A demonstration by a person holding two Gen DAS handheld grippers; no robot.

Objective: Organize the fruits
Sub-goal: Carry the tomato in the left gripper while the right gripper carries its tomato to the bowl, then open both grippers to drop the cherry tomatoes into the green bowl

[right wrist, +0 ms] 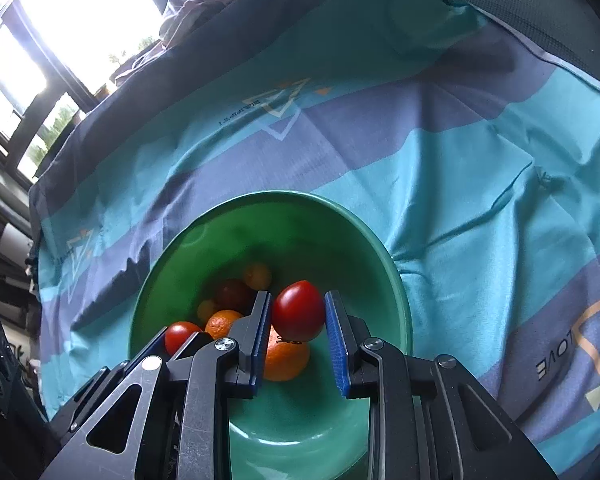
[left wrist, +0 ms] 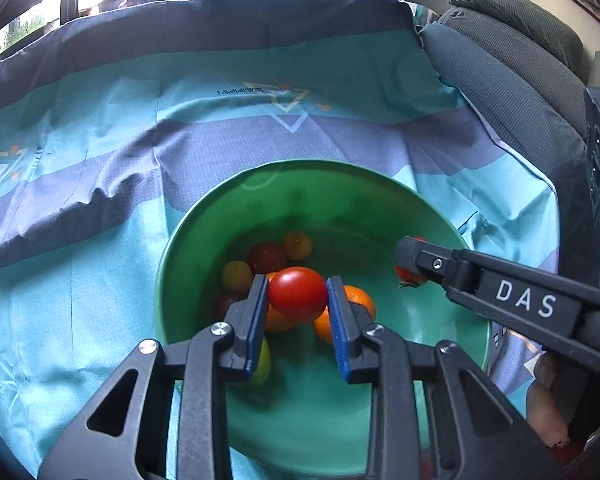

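Two grippers are hanging over the green bowl, each pinching a red tomato. Left gripper: blue pads are pressing both flanks of its tomato, jaws part-spread to the fruit's width. Right gripper: likewise clamping its tomato; from the left camera only its dark fingertip and a sliver of red are showing near the bowl's right wall.

Both tomatoes are sitting above the bowl's inside, not touching the fruit below. Already lying in the bowl: an orange, a second orange, several small yellow and dark red tomatoes at the far side, and something yellow-green under the left jaw. Bowl is standing on a teal-and-grey striped cloth. Nothing loose is showing on the cloth within view.

Step in hand, as I judge it: delivering, both hands poised for the drop. Next move is calling for a little more lowering, then spreading the jaws so each tomato is falling a short way and not bouncing off an orange and over the rim.

Right tomato is egg-shaped, long axis running up and slightly right in its camera, narrower tip upward, stem end downward, with what looks like a dark calyx scrap at its base. Left tomato is looking nearly round; axis I cannot tell.
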